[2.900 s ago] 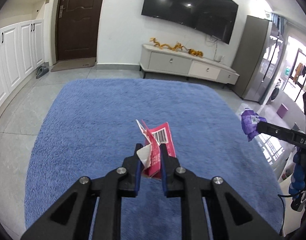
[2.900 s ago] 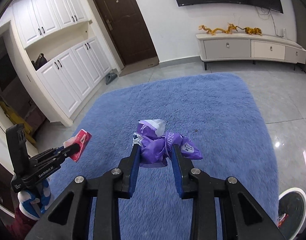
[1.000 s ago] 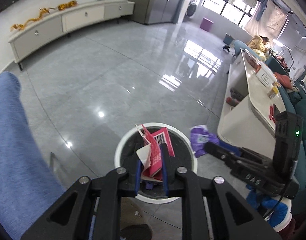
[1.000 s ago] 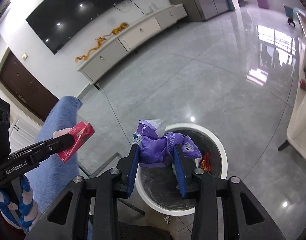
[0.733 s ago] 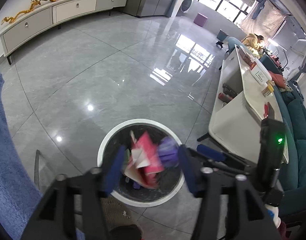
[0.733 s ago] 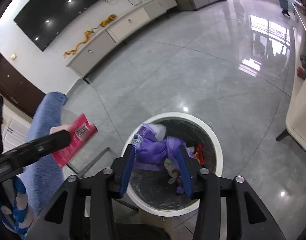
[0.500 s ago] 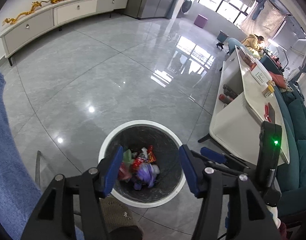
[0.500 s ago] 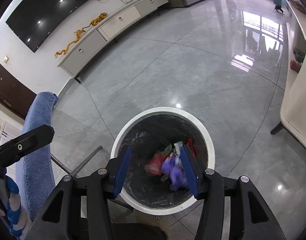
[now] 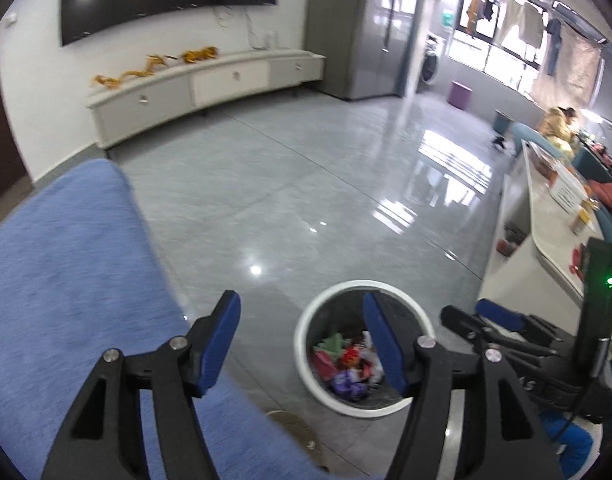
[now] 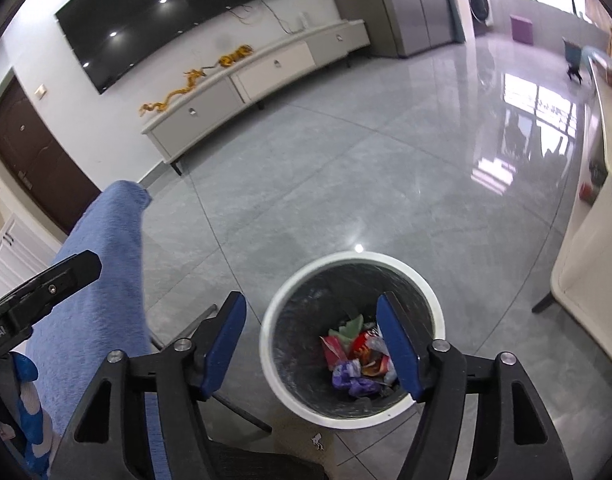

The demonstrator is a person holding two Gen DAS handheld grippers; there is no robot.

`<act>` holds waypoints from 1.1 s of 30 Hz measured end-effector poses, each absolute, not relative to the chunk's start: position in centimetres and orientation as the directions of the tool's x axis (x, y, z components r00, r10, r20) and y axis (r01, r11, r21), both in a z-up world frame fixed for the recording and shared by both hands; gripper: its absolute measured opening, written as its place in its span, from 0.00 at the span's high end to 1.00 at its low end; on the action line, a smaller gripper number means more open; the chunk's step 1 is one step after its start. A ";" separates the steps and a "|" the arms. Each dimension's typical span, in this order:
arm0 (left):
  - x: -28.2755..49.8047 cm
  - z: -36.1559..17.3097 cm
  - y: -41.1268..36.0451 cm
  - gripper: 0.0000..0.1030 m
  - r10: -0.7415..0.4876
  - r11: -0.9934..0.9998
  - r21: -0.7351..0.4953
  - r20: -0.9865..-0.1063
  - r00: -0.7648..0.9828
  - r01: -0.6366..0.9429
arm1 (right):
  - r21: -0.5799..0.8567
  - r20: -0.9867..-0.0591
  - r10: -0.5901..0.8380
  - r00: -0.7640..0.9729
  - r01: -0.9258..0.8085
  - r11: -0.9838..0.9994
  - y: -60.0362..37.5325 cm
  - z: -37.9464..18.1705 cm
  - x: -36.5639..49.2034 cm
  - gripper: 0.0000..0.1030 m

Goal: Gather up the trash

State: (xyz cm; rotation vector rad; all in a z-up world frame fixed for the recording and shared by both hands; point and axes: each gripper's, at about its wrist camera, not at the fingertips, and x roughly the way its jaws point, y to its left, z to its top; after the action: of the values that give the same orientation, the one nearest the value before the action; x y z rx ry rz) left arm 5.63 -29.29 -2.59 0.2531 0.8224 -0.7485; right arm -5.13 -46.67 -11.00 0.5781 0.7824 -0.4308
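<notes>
— Blue is what I meet first, left of the bin?

— Yes, the blue cloth (image 9: pixel 65 280) spreads left of the white trash bin (image 10: pixel 267 344), and the left gripper (image 9: pixel 301 336) hangs over its edge, jaws spread wide with nothing between them.

— And over the bin itself?

— The right gripper (image 10: pixel 312 344), fingers just as far apart and bare. The trash (image 10: pixel 358 360), red, purple and green wrappers, lies at the bottom of the bin's black liner.

— Right of the bin?

— A white counter (image 10: pixel 586 248) on the glossy grey floor (image 10: pixel 386 180).
</notes>
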 end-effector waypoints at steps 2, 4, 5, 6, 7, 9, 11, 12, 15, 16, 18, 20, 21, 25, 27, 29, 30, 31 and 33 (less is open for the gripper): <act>5.5 -1.8 -27.4 0.37 -0.489 0.744 -0.059 -0.727 0.482 0.666 | 0.308 -0.744 -0.161 0.649 0.546 0.779 -45.3 -9.7 -5.0 0.31; 5.2 -1.1 -25.7 0.37 -0.474 0.761 -0.041 -0.717 0.512 0.647 | 0.297 -0.733 -0.169 0.659 0.533 0.792 -44.3 -8.6 -4.8 0.29; 5.1 -0.8 -24.8 0.37 -0.467 0.770 -0.035 -0.711 0.525 0.637 | 0.290 -0.726 -0.171 0.666 0.523 0.801 -43.6 -8.0 -4.7 0.27; 5.0 -0.4 -23.5 0.37 -0.459 0.782 -0.028 -0.703 0.544 0.623 | 0.285 -0.719 -0.172 0.673 0.511 0.811 -42.8 -7.4 -4.5 0.26; 4.9 -0.2 -22.6 0.37 -0.451 0.791 -0.021 -0.696 0.559 0.612 | 0.281 -0.714 -0.170 0.680 0.500 0.819 -42.2 -6.9 -4.3 0.24; 4.5 0.5 -20.4 0.36 -0.426 0.817 -0.005 -0.678 0.599 0.576 | 0.263 -0.702 -0.169 0.692 0.472 0.842 -40.6 -5.7 -3.8 0.21; 4.3 1.2 -18.0 0.36 -0.405 0.844 -0.002 -0.658 0.635 0.536 | 0.242 -0.689 -0.169 0.705 0.443 0.863 -38.9 -4.6 -3.4 0.17; 4.3 1.5 -17.1 0.36 -0.392 0.857 -0.001 -0.650 0.651 0.515 | 0.232 -0.681 -0.167 0.713 0.426 0.874 -38.0 -4.0 -3.2 0.16; 4.1 2.5 -13.7 0.36 -0.332 0.903 0.017 -0.609 0.720 0.430 | 0.210 -0.662 -0.153 0.734 0.378 0.902 -35.7 -2.4 -2.6 0.10; 4.1 2.9 -12.6 0.36 -0.317 0.913 0.019 -0.597 0.737 0.408 | 0.202 -0.652 -0.148 0.744 0.358 0.912 -34.8 -1.8 -2.4 0.08; 4.0 3.4 -10.8 0.36 -0.291 0.928 0.022 -0.581 0.760 0.372 | 0.189 -0.637 -0.141 0.758 0.331 0.924 -33.2 -1.0 -2.3 0.03; 3.9 3.9 -8.8 0.36 -0.258 0.944 0.030 -0.559 0.788 0.330 | 0.177 -0.622 -0.137 0.771 0.309 0.934 -31.8 -0.1 -2.1 0.01; 3.9 4.0 -8.1 0.35 -0.250 0.948 0.026 -0.555 0.794 0.317 | 0.170 -0.612 -0.137 0.779 0.298 0.939 -31.0 0.5 -2.0 0.01; 4.2 4.4 -4.7 0.25 -0.204 0.967 0.023 -0.525 0.826 0.253 | 0.138 -0.589 -0.141 0.796 0.270 0.953 -28.7 1.9 -1.6 0.00; 4.3 4.4 -3.6 0.23 -0.186 0.972 0.027 -0.515 0.837 0.232 | 0.118 -0.574 -0.148 0.805 0.260 0.958 -27.4 2.3 -1.5 0.00; 4.4 4.4 -2.1 0.19 -0.156 0.980 0.030 -0.507 0.847 0.198 | 0.104 -0.562 -0.149 0.813 0.249 0.963 -26.4 2.6 -1.3 0.00; 4.2 4.3 -1.5 0.17 -0.149 0.982 0.027 -0.503 0.851 0.188 | 0.099 -0.561 -0.149 0.814 0.245 0.965 -26.0 2.8 -1.1 0.00; 3.9 4.3 -0.9 0.16 -0.141 0.984 0.025 -0.499 0.855 0.177 | 0.095 -0.559 -0.148 0.816 0.240 0.966 -25.5 2.9 -0.9 0.00; 4.0 4.2 0.2 0.13 -0.122 0.988 0.022 -0.493 0.862 0.153 | 0.082 -0.558 -0.145 0.817 0.228 0.970 -24.6 2.9 -0.4 0.00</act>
State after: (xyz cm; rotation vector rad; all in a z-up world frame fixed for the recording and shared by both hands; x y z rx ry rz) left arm 4.02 0.17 4.20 0.0606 0.5125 -0.1443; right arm -0.41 -24.57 2.85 0.1478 0.5813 -0.1993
